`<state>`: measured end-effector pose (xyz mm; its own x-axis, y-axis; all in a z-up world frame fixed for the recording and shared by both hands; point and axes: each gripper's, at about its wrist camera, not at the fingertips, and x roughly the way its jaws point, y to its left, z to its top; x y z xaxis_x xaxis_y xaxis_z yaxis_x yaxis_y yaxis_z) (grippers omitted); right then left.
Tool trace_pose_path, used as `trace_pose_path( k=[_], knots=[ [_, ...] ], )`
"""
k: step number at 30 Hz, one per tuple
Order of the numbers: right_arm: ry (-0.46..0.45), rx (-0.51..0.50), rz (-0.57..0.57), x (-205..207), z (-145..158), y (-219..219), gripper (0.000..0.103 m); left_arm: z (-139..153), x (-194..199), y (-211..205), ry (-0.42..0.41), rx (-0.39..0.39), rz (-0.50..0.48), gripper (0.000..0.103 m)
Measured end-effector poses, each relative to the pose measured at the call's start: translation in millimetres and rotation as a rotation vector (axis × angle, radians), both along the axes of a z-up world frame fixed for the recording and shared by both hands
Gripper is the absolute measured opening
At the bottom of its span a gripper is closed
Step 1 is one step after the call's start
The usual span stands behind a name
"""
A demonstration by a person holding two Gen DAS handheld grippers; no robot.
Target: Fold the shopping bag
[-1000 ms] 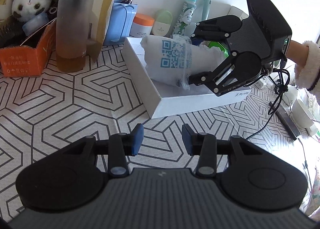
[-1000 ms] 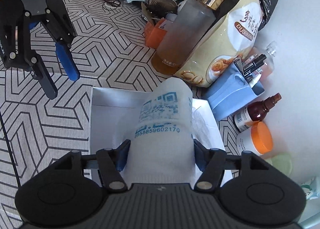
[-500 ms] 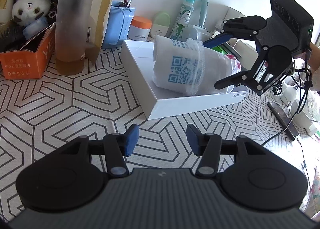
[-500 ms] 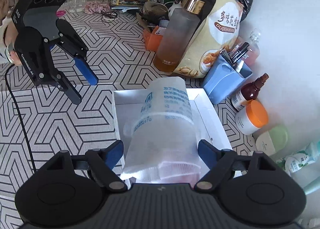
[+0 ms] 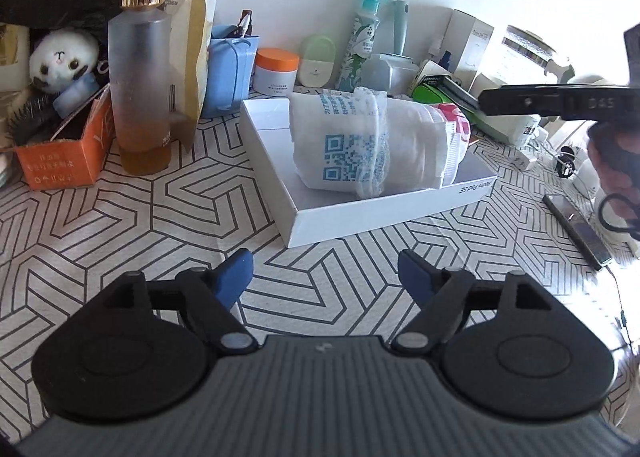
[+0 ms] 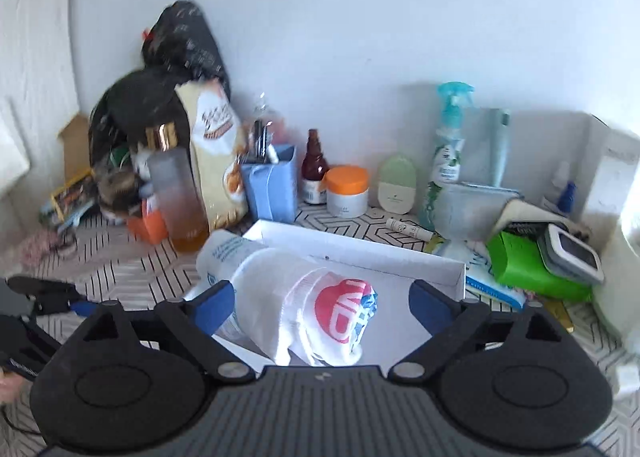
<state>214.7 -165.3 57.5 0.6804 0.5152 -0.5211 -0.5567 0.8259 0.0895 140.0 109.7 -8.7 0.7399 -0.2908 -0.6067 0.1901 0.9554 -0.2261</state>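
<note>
The folded white shopping bag (image 5: 376, 145), rolled into a bundle with a blue QR code and a red logo, lies in a shallow white box (image 5: 360, 213). In the right wrist view the same bag (image 6: 304, 297) rests in the box (image 6: 360, 249), just ahead of my right gripper (image 6: 322, 303), which is open with its blue pads wide apart and off the bag. My left gripper (image 5: 326, 275) hovers open over the patterned tablecloth, short of the box's near wall and holding nothing. The right gripper's body shows at the far right edge of the left wrist view.
Behind the box stand a frosted bottle (image 5: 140, 89), a snack pouch (image 5: 188, 17), a blue holder (image 5: 228, 69), an orange-lidded jar (image 5: 276, 71) and a spray bottle (image 5: 366, 29). An orange carton (image 5: 64, 153) sits left; cables and a green pack (image 6: 528, 269) lie right.
The right gripper let go of the bag, opened wide and drew back to the right, tilting up. The bag now lies alone in the box. The left gripper opened wider.
</note>
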Motion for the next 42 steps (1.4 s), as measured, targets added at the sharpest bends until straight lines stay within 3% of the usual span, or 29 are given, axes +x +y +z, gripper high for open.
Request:
trace_pose_path(
  k=[8, 11, 16, 23, 32, 42],
  knots=[
    [0.082, -0.009, 0.011, -37, -27, 14, 0.096, 13, 12, -26, 0.109, 0.051, 0.112, 0.097],
    [0.108, 0.002, -0.068, -49, -32, 12, 0.096, 17, 8, -38, 0.096, 0.130, 0.165, 0.097],
    [0.130, 0.073, -0.102, -59, -40, 4, 0.100, 27, 0, -56, 0.028, 0.189, 0.145, 0.103],
    [0.053, 0.005, -0.261, -67, -48, 3, 0.103, 22, 7, -71, 0.097, 0.275, 0.220, 0.103],
    [0.193, 0.105, -0.303, -53, -77, -5, 0.103, 9, 16, -80, 0.185, 0.356, 0.241, 0.103],
    [0.186, 0.018, -0.364, -50, -94, 9, 0.103, -12, 23, -79, 0.257, 0.339, 0.232, 0.103]
  ],
)
